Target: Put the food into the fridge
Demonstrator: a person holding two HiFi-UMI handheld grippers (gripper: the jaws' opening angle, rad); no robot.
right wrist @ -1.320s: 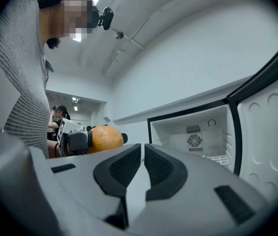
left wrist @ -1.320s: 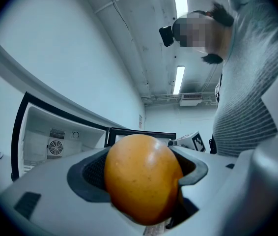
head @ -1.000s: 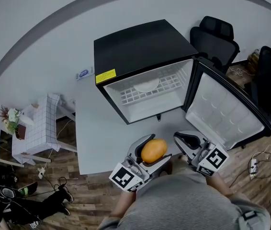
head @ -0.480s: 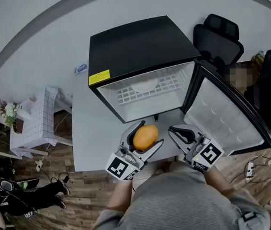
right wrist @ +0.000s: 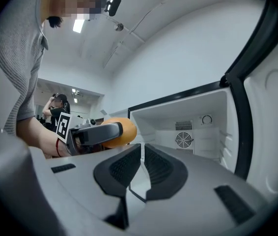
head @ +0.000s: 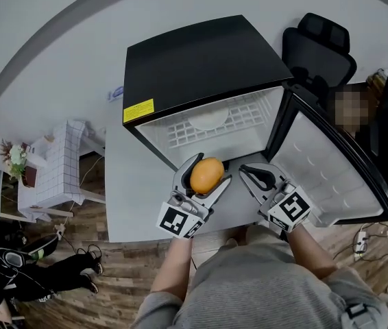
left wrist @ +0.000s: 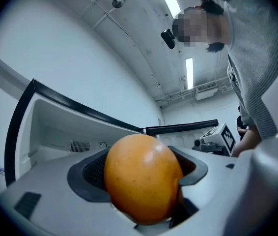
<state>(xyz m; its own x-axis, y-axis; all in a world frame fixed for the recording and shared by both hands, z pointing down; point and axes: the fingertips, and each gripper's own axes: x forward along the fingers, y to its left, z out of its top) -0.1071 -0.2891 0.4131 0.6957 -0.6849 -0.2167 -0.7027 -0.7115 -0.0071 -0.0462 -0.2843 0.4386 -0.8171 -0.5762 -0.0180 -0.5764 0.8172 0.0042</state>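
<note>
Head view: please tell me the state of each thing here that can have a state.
fridge door: open wide.
orange fruit: gripped, not yet inside the fridge.
left gripper: fingers shut on the orange fruit.
right gripper: fingers shut, holding nothing.

Fruit: orange-yellow. My left tool: grey, black pads, black-and-white square marker. Fridge: black outside, white inside, yellow label near left. Tabletop: pale grey. Floor: brown wood-grain.
</note>
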